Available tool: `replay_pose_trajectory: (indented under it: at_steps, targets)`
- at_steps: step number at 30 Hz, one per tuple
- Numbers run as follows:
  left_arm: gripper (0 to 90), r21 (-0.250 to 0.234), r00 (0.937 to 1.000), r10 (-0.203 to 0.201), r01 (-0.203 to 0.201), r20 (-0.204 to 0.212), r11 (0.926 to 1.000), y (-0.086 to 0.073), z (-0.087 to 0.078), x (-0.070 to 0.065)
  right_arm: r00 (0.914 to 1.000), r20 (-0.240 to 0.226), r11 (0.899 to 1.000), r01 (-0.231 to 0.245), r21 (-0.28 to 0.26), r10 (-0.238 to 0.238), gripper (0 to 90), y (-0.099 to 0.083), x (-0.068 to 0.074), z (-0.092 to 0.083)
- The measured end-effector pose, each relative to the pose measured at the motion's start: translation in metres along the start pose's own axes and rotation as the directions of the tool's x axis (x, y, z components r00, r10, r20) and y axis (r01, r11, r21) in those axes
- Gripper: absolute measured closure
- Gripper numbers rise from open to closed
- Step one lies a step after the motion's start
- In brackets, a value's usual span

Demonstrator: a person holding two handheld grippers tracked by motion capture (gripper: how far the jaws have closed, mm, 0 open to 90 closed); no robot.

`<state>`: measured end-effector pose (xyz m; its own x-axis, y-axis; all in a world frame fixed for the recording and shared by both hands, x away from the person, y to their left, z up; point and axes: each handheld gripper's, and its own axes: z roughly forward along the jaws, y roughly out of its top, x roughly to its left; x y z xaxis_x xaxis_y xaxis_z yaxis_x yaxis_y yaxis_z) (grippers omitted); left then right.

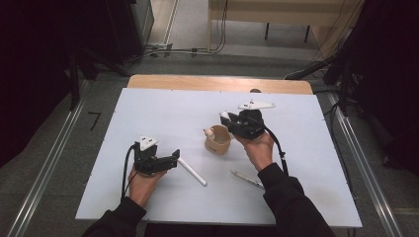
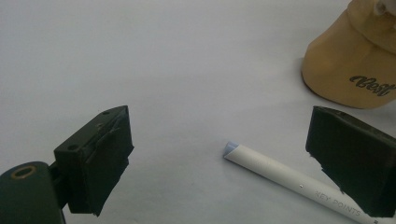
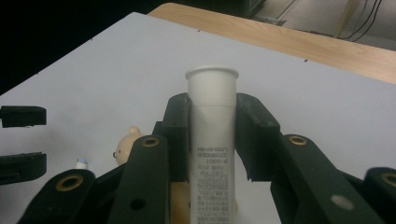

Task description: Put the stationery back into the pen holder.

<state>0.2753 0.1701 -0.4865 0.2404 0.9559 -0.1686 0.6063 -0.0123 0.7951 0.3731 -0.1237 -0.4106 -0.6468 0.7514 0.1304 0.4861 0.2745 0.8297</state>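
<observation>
A white plastic tube [image 3: 211, 140] with a flanged cap stands upright between the jaws of my right gripper [image 3: 212, 116], which is shut on it. In the high view that right gripper [image 1: 231, 121] hovers just above and right of a tan cup [image 1: 218, 140] with a small bear figure [image 1: 209, 132] on its rim. My left gripper [image 1: 173, 160] rests low at the left, open. Between its jaws [image 2: 224, 126] a white pen [image 2: 280, 172] lies on the table, untouched and nearer the right jaw. The tan cup [image 2: 343, 65] stands beyond it.
A silvery pen [image 1: 247, 179] lies near the right forearm. The white board [image 1: 163, 113] covers the table, with a wooden strip [image 1: 217, 83] at its far edge. Dark stands and cables flank both sides.
</observation>
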Motion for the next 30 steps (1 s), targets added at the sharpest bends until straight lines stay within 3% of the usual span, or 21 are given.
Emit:
replay_pose_trajectory:
  at_steps: [22, 30]
  targets:
    - [7.5, 0.001, 1.0000, 0.001, -0.001, 0.000, 1.0000, 0.000, 0.001, 0.001, 0.9992, -0.035, 0.999, -0.022, -0.046, 0.021, 65.3, 0.004, 0.008, 0.017]
    - [7.6, -0.002, 1.0000, 0.000, 0.000, 0.002, 1.0000, 0.000, 0.000, 0.001, 0.9989, -0.032, 0.999, -0.037, -0.033, 0.036, 65.2, -0.002, 0.009, 0.027]
